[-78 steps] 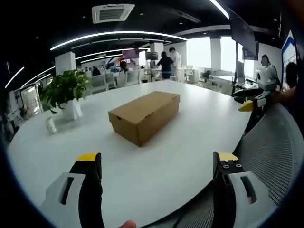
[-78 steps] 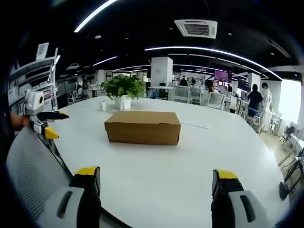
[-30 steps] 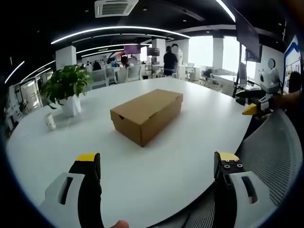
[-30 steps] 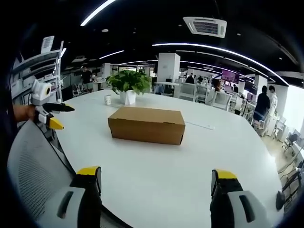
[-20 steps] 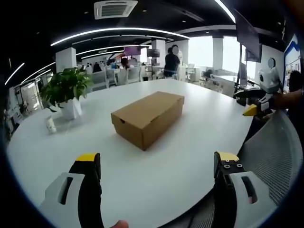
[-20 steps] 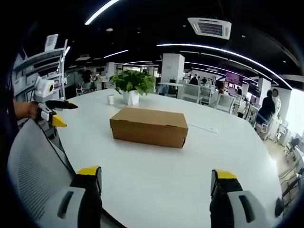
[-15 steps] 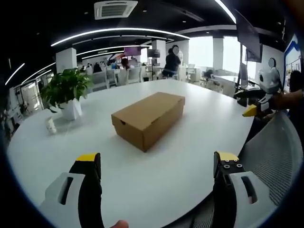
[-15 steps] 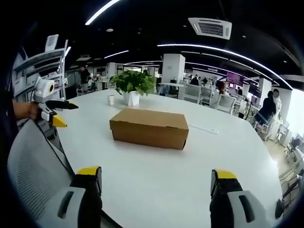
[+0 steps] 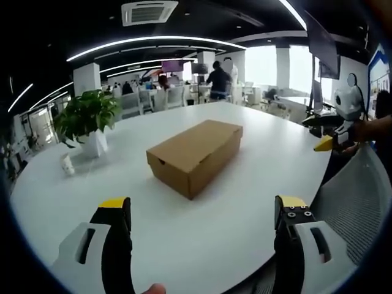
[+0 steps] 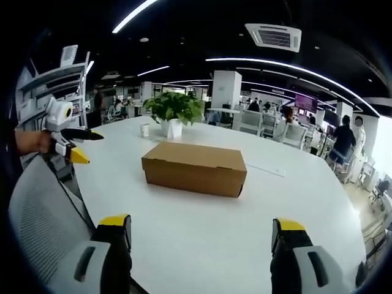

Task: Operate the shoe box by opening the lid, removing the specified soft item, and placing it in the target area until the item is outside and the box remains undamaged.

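While the shoe box (image 9: 195, 156) is seen shut at the centre of the left gripper view, resting on the white table (image 9: 233, 208), the left gripper (image 9: 202, 211) is held with jaws spread wide and empty. Likewise the right gripper (image 10: 201, 228) is spread below the box. A potted plant (image 10: 173, 112) is placed behind it.

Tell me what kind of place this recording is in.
Most likely an open-plan office. A large white table holds the closed cardboard shoe box and a potted plant; behind it are desks with chairs, people standing, long ceiling strip lights and a ceiling air-conditioning vent.
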A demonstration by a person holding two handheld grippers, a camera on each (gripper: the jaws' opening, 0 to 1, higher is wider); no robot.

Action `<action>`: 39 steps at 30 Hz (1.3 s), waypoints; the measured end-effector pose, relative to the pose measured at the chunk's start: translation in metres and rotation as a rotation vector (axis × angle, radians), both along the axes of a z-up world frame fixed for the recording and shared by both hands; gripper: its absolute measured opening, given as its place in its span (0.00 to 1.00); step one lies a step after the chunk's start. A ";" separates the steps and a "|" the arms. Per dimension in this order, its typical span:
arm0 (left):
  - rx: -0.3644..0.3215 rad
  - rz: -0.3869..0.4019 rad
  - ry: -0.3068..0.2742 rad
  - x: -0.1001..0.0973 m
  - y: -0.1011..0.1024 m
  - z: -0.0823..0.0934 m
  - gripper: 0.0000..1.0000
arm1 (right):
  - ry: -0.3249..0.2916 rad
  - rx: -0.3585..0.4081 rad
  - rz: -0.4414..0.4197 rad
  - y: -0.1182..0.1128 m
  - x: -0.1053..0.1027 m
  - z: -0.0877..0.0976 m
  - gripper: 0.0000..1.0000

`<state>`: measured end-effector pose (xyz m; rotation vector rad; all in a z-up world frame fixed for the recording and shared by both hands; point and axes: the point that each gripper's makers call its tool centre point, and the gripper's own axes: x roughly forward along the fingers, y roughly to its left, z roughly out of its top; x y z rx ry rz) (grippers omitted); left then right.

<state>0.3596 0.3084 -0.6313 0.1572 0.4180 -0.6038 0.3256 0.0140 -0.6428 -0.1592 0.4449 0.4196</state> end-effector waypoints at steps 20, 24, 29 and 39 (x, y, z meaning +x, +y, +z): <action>-0.007 0.005 0.000 0.015 -0.010 0.000 0.96 | -0.002 -0.020 0.004 0.000 0.016 -0.003 0.95; -0.006 0.004 0.001 0.017 -0.012 -0.001 0.96 | -0.003 -0.018 0.012 0.003 0.018 -0.004 0.95; -0.008 0.007 0.001 0.020 -0.012 -0.002 0.95 | 0.002 -0.022 0.023 0.006 0.020 -0.006 0.95; -0.003 0.005 -0.004 0.029 -0.016 -0.003 0.96 | 0.002 -0.029 0.028 0.006 0.027 -0.007 0.95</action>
